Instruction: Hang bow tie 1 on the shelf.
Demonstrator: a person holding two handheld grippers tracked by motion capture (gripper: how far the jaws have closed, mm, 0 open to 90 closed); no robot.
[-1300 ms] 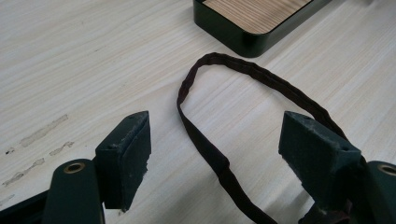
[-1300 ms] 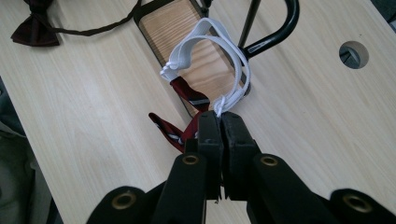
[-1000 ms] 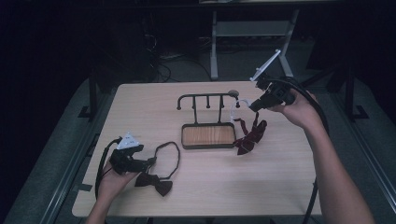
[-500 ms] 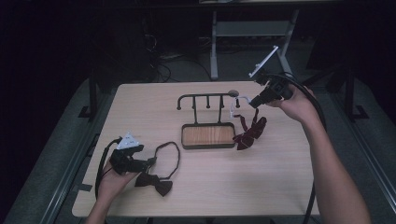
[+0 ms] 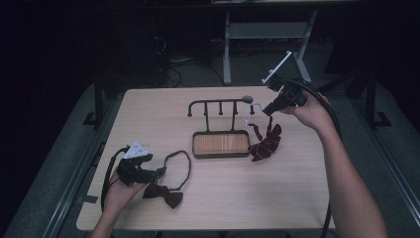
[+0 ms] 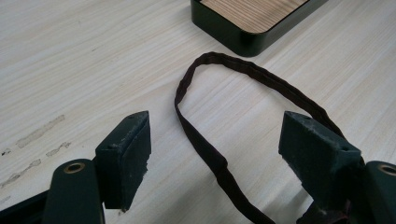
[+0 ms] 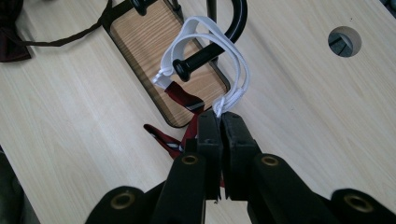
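Overhead, right gripper [image 5: 267, 110] sat at the rack's [image 5: 220, 102] end hook, jaws pinched tight on the white elastic loop [image 7: 219, 51] slung over that hook; red striped bow tie [image 5: 265, 142] dangled beneath, beside the tray [image 5: 220, 144]. Left gripper [image 6: 215, 154] rested wide open, straddling the dark bow tie's strap [image 6: 210, 154]. Tray held nothing.

Dark bow tie [image 6: 327, 217] cut off by frame edge, behind right tong.

The rack [image 5: 220, 126] is standing mid-table [image 5: 148, 109]. At its 3 o'clock 1 bow tie [image 5: 265, 141] is hanging, its loop [image 7: 205, 46] lying over the end peg [image 7: 201, 58]. At 7 o'clock another tie [image 5: 166, 193] is lying flat, its strap [image 6: 219, 158] curling toward the rack.
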